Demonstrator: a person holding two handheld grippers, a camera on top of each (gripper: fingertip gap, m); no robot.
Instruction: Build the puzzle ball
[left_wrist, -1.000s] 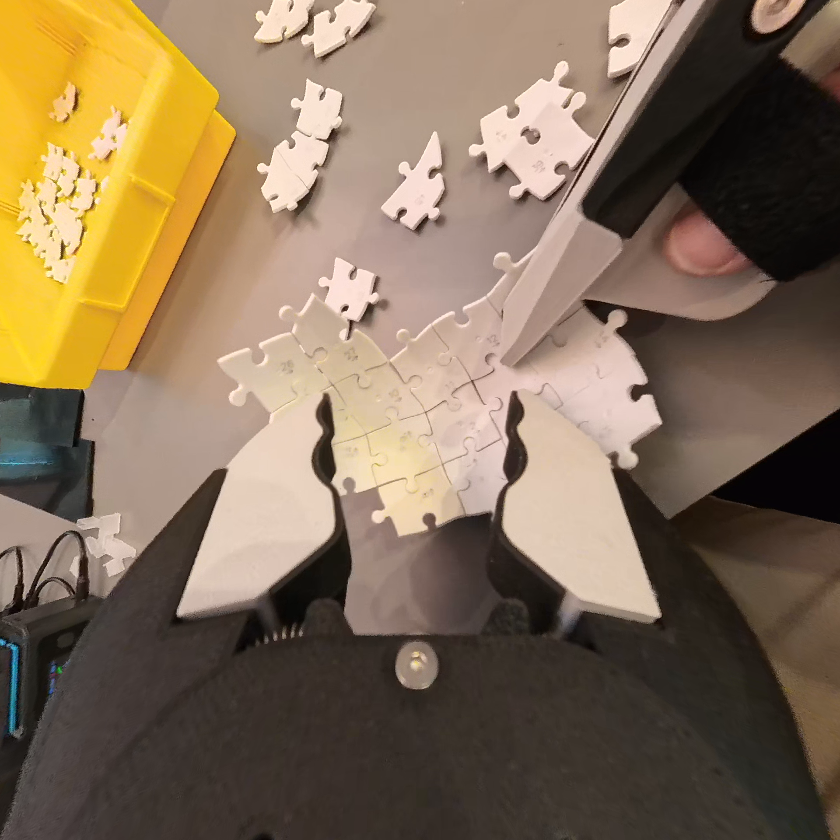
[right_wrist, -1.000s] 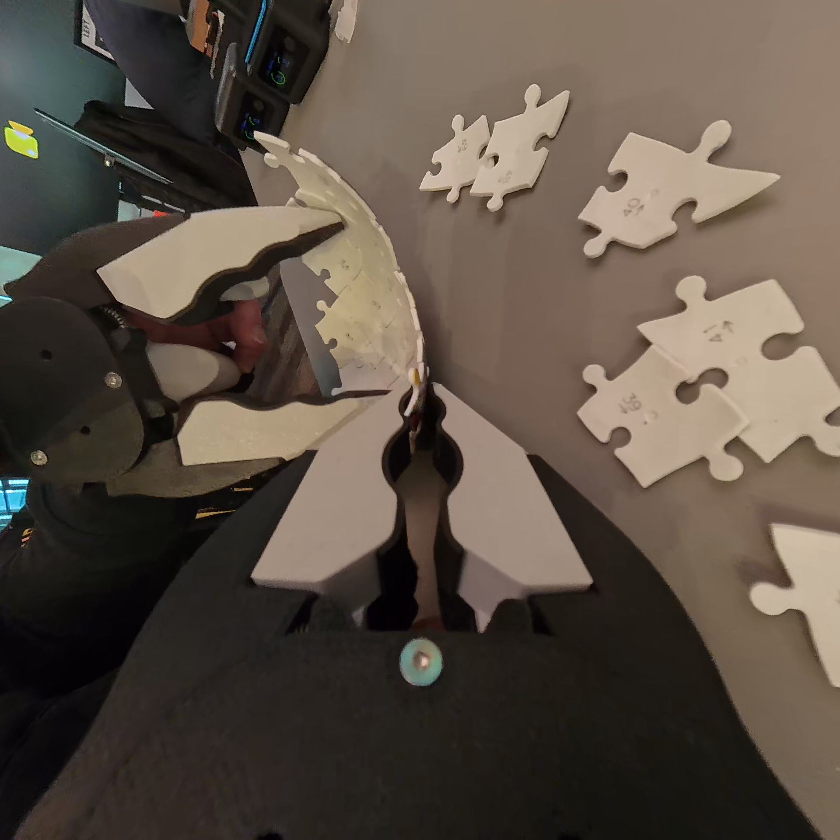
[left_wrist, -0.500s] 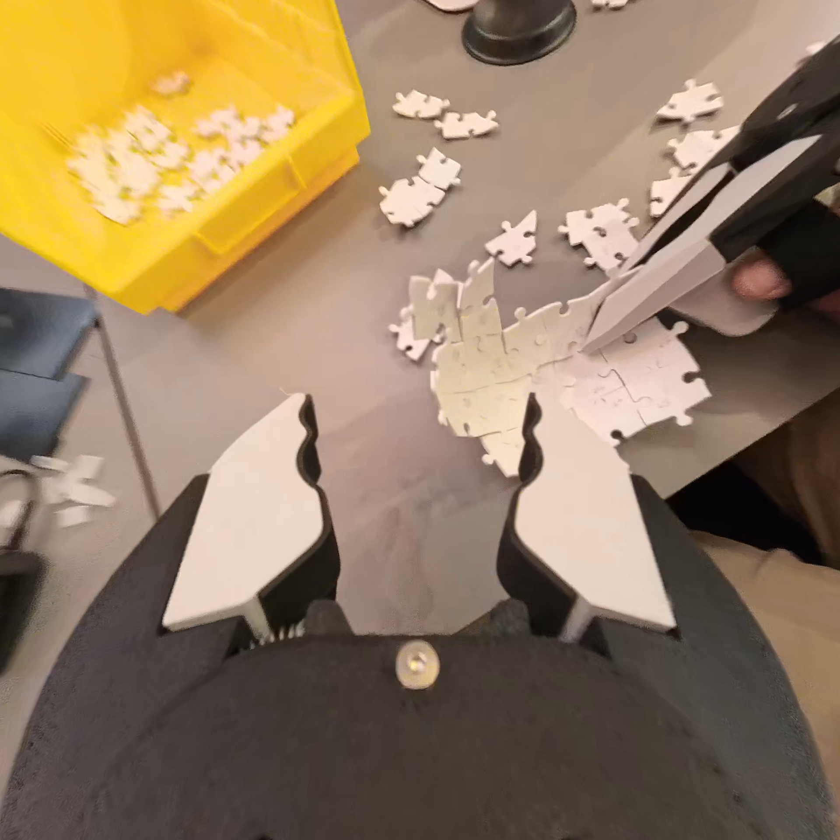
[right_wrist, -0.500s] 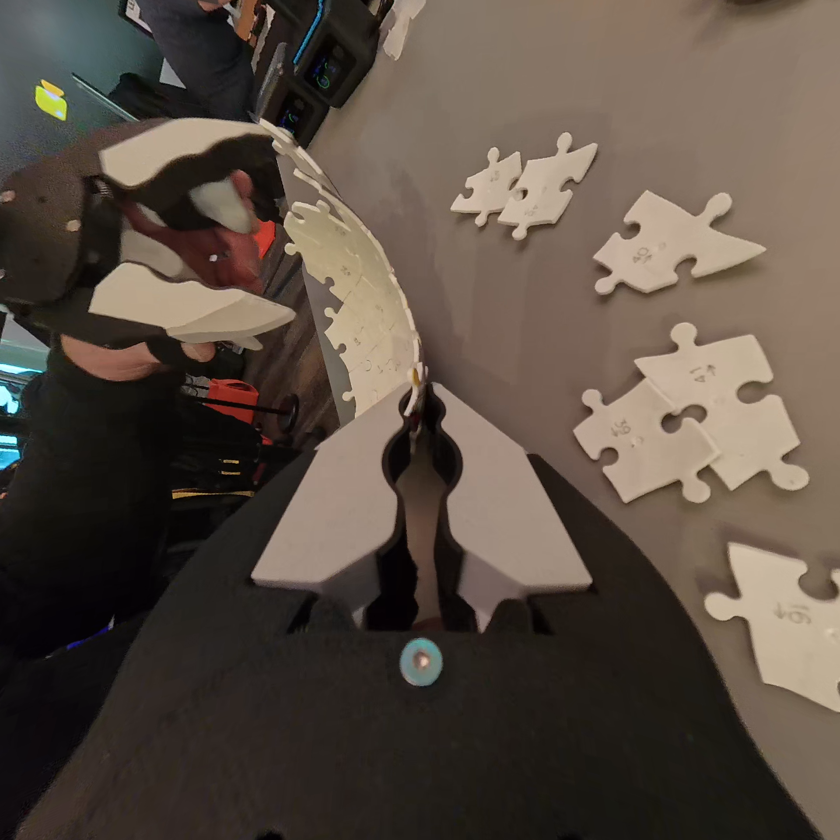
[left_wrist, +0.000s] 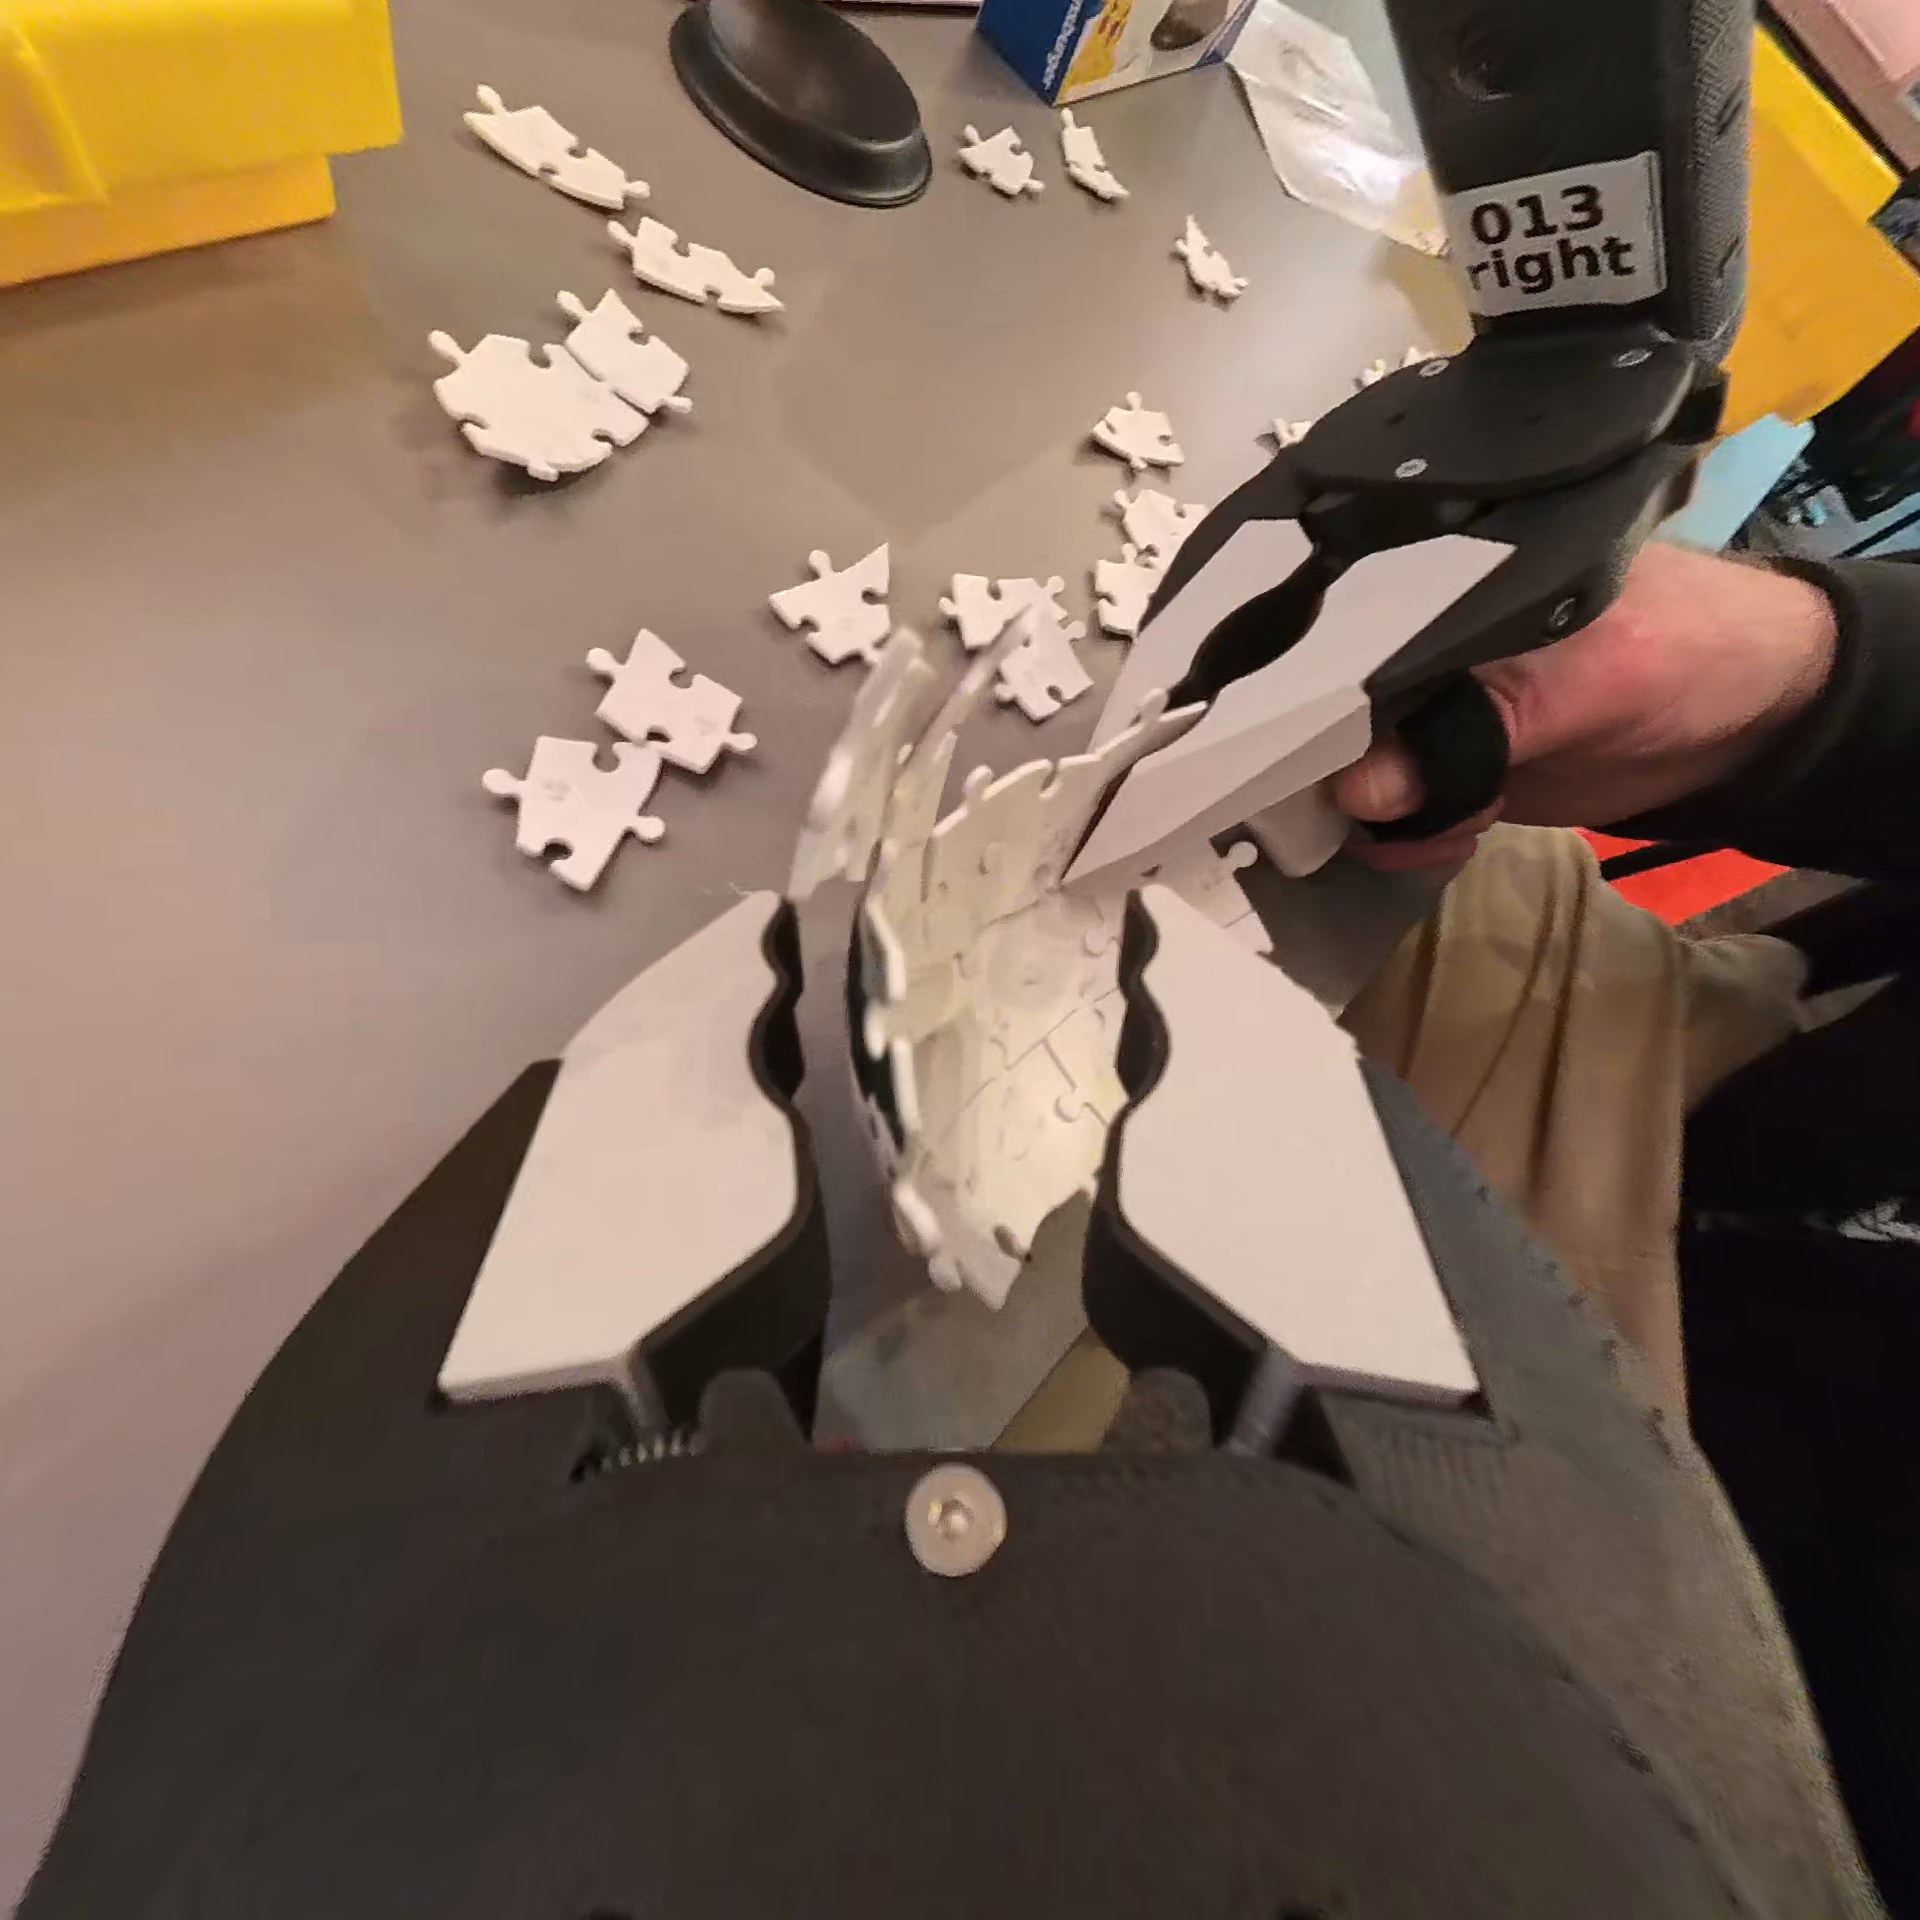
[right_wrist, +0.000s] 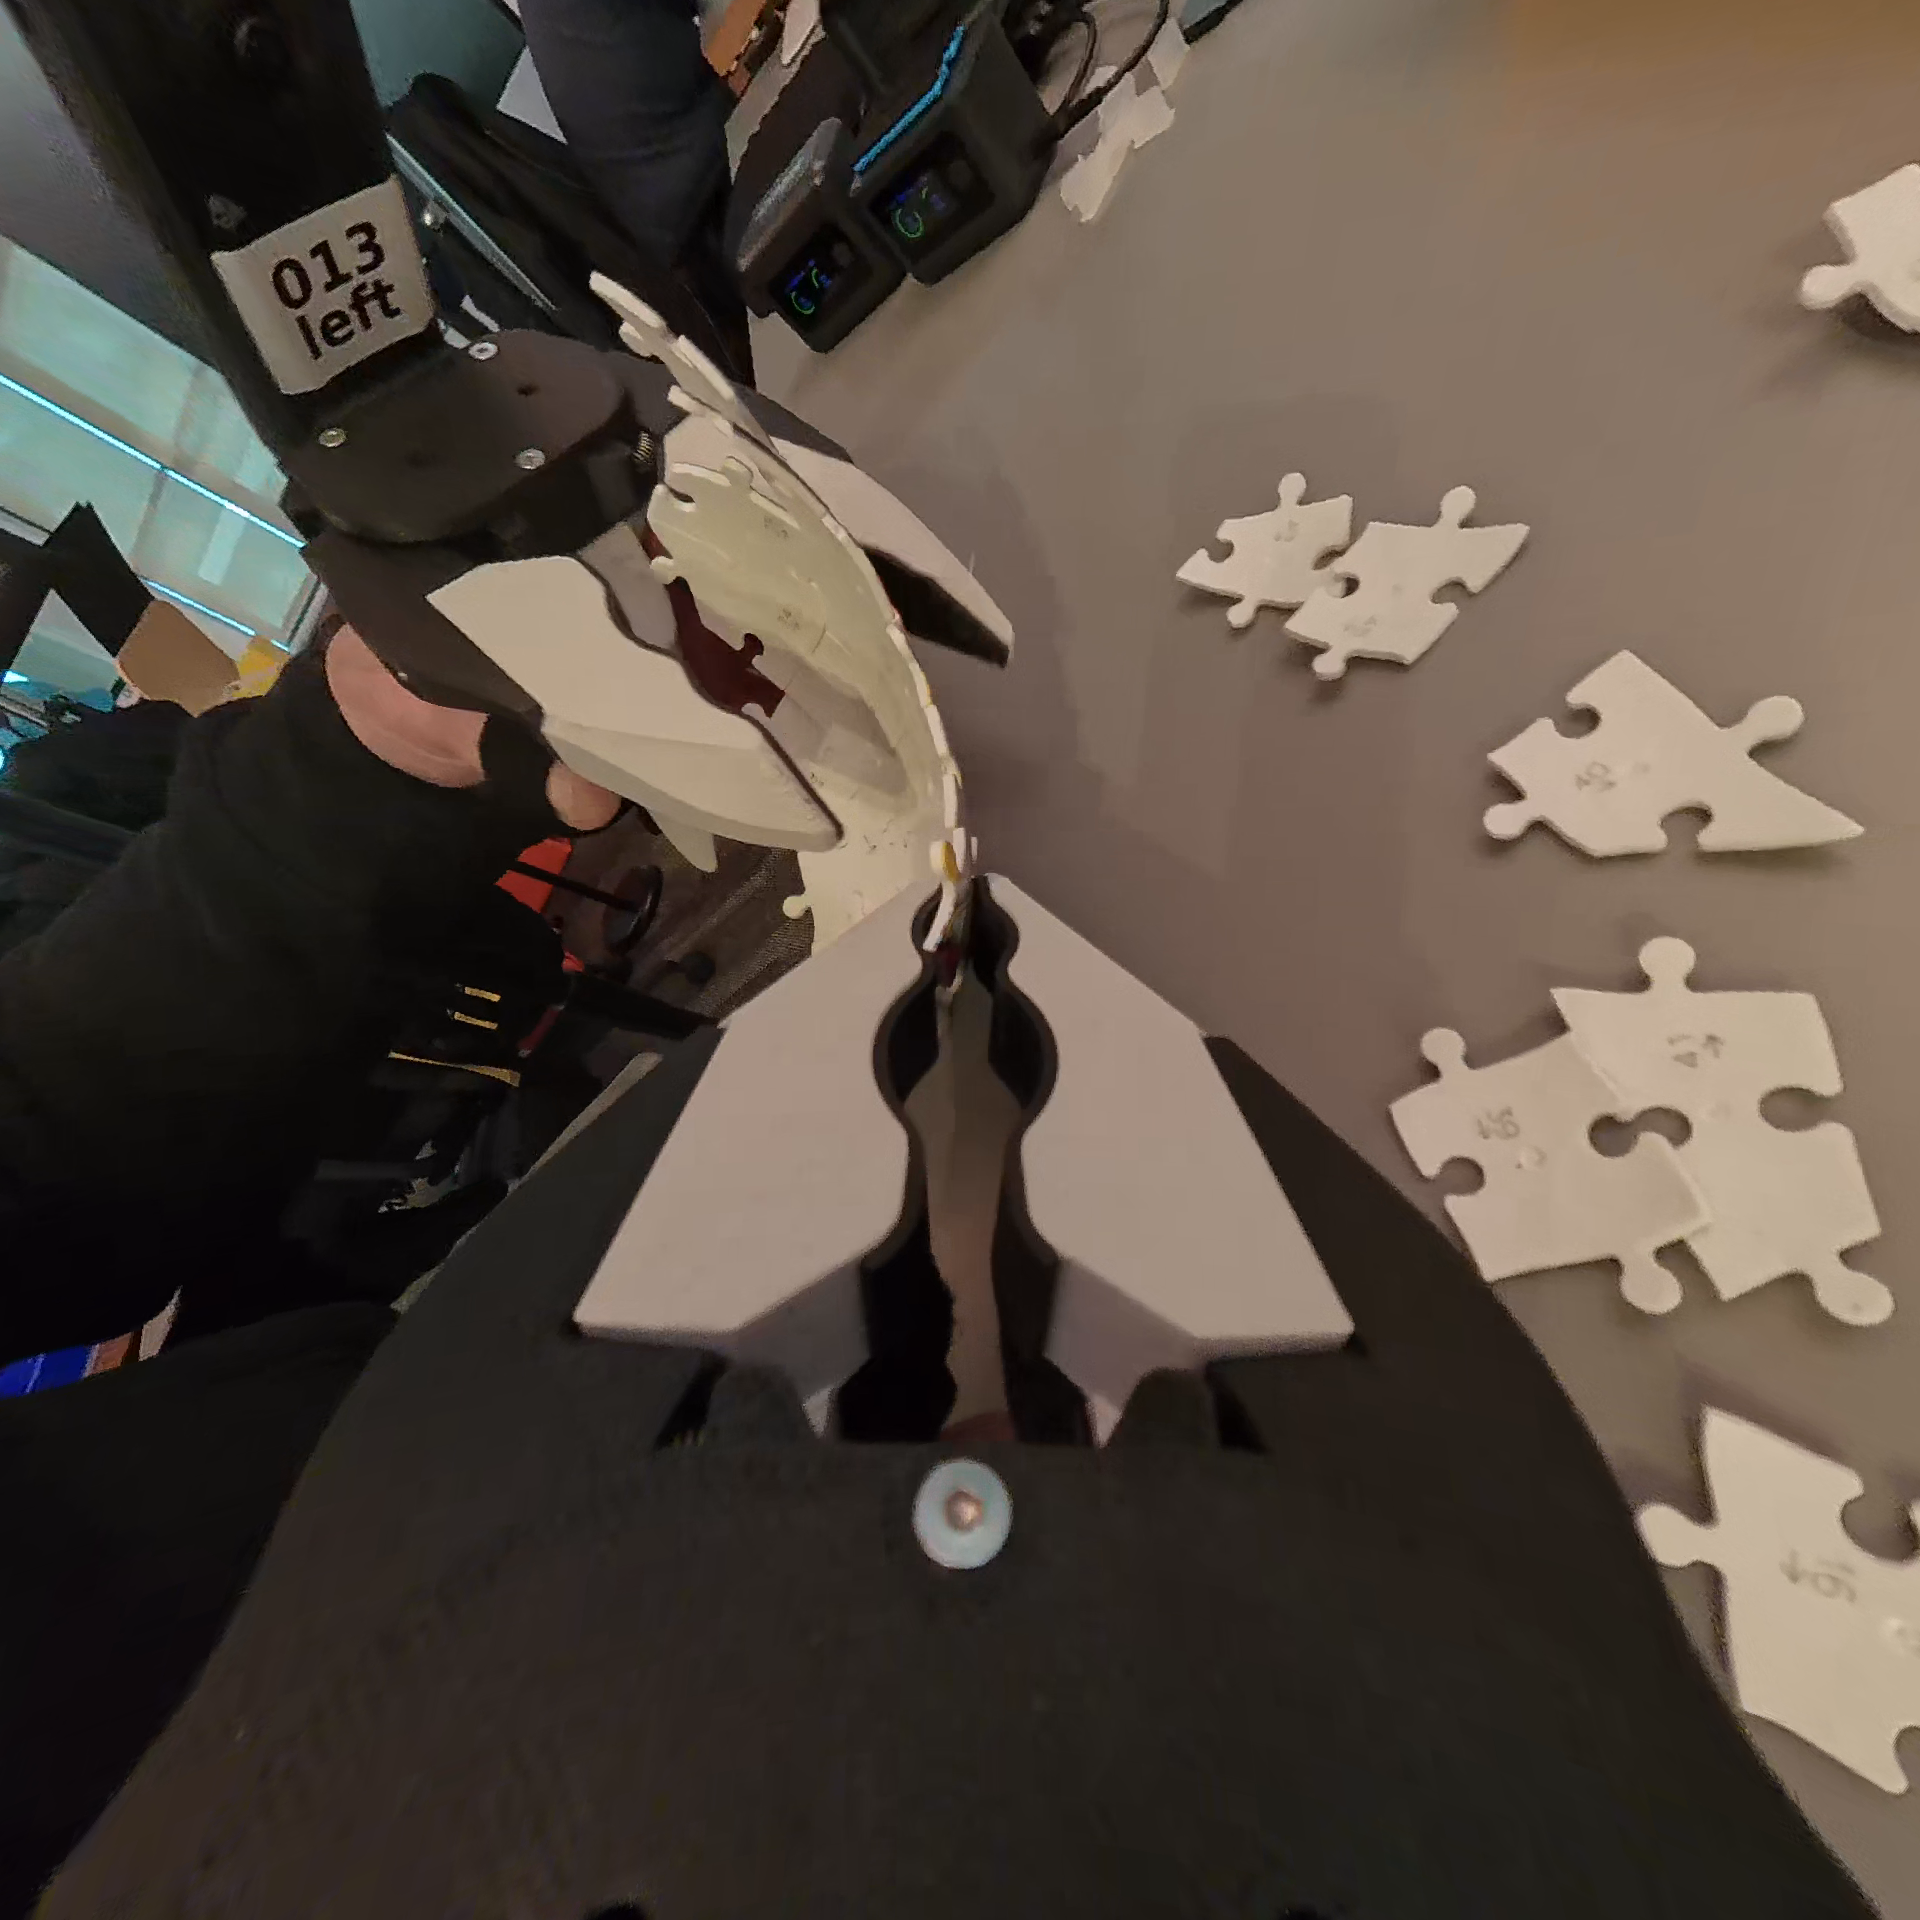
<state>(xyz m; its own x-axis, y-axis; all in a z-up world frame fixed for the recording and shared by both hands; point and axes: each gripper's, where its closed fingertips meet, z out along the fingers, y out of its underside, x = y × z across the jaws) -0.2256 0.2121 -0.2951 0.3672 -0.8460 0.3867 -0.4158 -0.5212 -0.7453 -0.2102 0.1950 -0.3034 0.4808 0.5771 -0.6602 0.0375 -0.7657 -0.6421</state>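
The curved white section of joined puzzle pieces (left_wrist: 987, 1049) is held up off the grey table (left_wrist: 260, 831), nearly edge-on to the left wrist view. My right gripper (right_wrist: 961, 904) is shut on its lower edge; it also shows in the left wrist view (left_wrist: 1117, 831), clamped on the rim. My left gripper (left_wrist: 956, 914) is open, one finger on each side of the section. The left finger stands apart from it; the right finger lies close against it. In the right wrist view the left gripper (right_wrist: 914, 738) straddles the section (right_wrist: 831, 644). Loose white pieces (left_wrist: 623, 748) (right_wrist: 1662, 769) lie on the table.
A yellow bin (left_wrist: 156, 135) stands at the far left, a black round base (left_wrist: 800, 114) and a small box (left_wrist: 1122, 42) at the back. Joined pairs of pieces (right_wrist: 1642, 1143) lie right of my right gripper. Black devices with screens (right_wrist: 894, 208) sit at the table's far end. My two grippers' fingertips are within a few centimetres of each other. From either gripper's tips it is about 30 cm to the black round base (left_wrist: 800, 114).
My left gripper, which had pulled back from the section, has come in again and now straddles it. The right gripper has kept its hold and tilted the section more upright.
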